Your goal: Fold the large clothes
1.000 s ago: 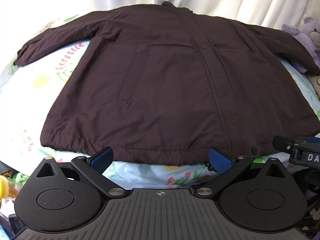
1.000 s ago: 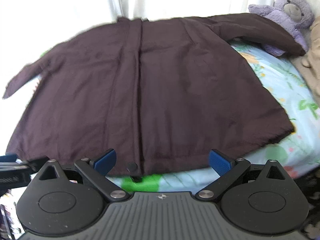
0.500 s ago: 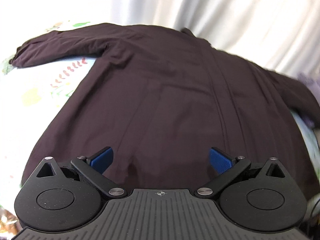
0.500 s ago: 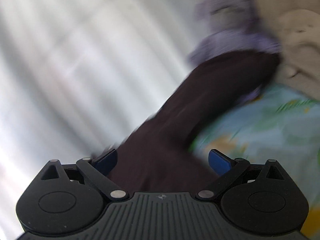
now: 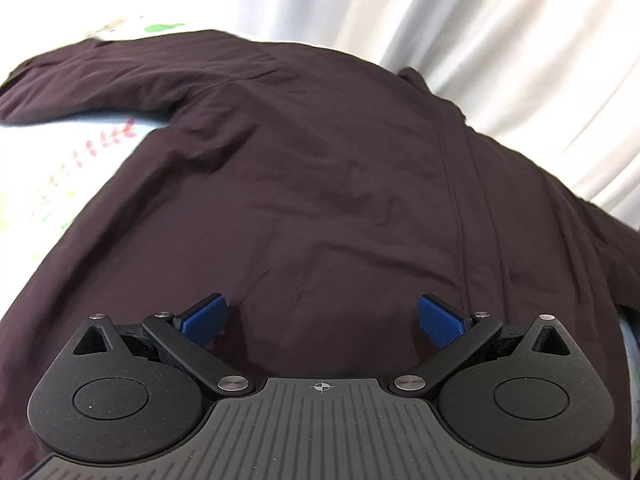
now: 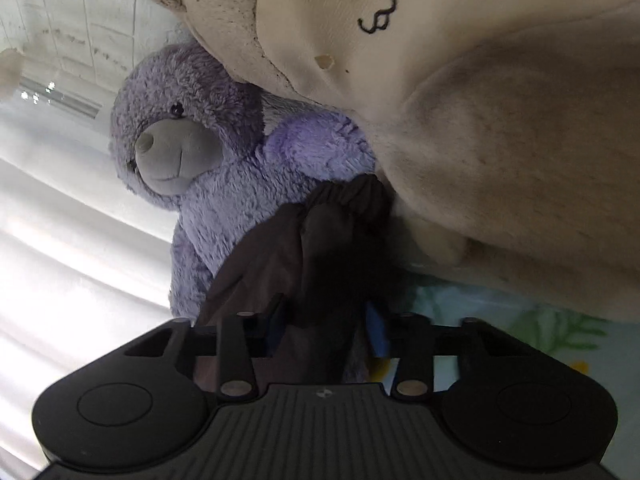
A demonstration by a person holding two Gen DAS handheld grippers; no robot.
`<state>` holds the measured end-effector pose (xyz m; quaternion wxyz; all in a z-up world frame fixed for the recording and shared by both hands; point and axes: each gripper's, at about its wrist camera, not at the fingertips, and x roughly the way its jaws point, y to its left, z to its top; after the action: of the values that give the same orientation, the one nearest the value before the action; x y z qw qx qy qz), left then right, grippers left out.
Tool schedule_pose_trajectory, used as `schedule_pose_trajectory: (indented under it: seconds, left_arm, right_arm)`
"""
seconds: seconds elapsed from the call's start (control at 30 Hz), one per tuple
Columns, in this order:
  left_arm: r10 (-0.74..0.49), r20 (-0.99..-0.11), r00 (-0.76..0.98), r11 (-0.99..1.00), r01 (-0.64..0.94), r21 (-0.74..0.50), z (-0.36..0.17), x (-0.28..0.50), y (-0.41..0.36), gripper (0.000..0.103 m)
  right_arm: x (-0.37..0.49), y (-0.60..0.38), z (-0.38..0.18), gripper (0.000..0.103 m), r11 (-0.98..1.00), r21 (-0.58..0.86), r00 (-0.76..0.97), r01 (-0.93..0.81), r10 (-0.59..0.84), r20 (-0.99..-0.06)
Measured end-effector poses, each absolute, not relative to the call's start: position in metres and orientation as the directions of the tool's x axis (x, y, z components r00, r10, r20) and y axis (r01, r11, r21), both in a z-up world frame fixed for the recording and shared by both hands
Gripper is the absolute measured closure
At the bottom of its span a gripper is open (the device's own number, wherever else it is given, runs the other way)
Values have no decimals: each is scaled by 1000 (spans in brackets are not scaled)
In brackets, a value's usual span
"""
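Right gripper (image 6: 326, 326) has its blue pads drawn in close on the dark sleeve (image 6: 320, 248) of the jacket, the cloth bunched between them and running forward from the jaws. Just past the pads the sleeve's gathered cuff lies pressed against a purple teddy bear (image 6: 224, 168) on its left and a large beige plush toy (image 6: 500, 140) on its right and above. Under the beige toy a strip of the printed bedsheet (image 6: 520, 320) shows, and white curtain (image 6: 60, 220) hangs behind the bear.

Left gripper (image 5: 322, 320) hovers with its blue fingers (image 5: 202, 318) spread wide and nothing between them, right above the body of the dark brown jacket (image 5: 320, 184). The jacket lies spread flat on the bed, filling the view ahead of the jaws; its front placket runs away on the right of the gripper toward the collar. One sleeve stretches out to the far left over the floral sheet (image 5: 60, 160), and the other shoulder falls away to the right. Pleated white curtain (image 5: 480, 20) closes the background.
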<state>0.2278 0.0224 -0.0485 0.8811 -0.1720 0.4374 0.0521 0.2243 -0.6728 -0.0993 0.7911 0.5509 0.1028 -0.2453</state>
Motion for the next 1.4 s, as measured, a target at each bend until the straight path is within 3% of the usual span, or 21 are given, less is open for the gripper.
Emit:
schedule_pose_trajectory:
  seconds: [0.07,0.17,0.47,0.6,0.8,1.03,1.1,1.17,1.23,1.33,1.4]
  left_arm:
    - [-100,-772,628,945,-184,-272,-44,244,7,0]
    - [-184,-742,645,959,-49,-280,-32,273,-33,0]
    - [-369,-689,624,928,207,-309,-26,385,-180,0]
    - [-355,-713,605,934,202,-293,-49,431,-241,0]
    - [-191,-770,609,975,205,-80,-92,455,-303,0]
    - [-145,-727,671,977,215,4,-107,450,-305,0]
    - [-161,-733,661,974,227,-9,-104,452,-299,0]
    - [-167,-733,660,973,233,-12,-106,460,-304,0]
    - [-167,-728,665,971,237,-6,-108,464,-305,0]
    - [-171,-715,678,970,243,-2,-107,458,-308,0]
    - [-177,-706,686,968,251,1,-108,456,-307,0]
  right_arm:
    - [230,-675,-97,80,286,816,858,502,-288,-427]
    - [234,-668,-84,87,355,766,840,536,-312,-443]
    - [233,-618,-18,90,616,599,859,512,-379,-345]
    - [231,-605,-1,90,698,541,883,469,-353,-310]
    - [220,-599,7,90,749,529,916,399,-297,-271]
    - [225,-591,19,90,780,528,941,336,-255,-221]
    - [230,-592,20,85,780,517,934,354,-270,-232]
    - [233,-598,16,73,759,534,927,373,-277,-253]
    - [237,-609,6,70,729,570,924,380,-269,-272]
    - [243,-615,-4,84,721,556,908,414,-287,-305]
    - [243,-616,-7,86,723,545,903,424,-293,-314]
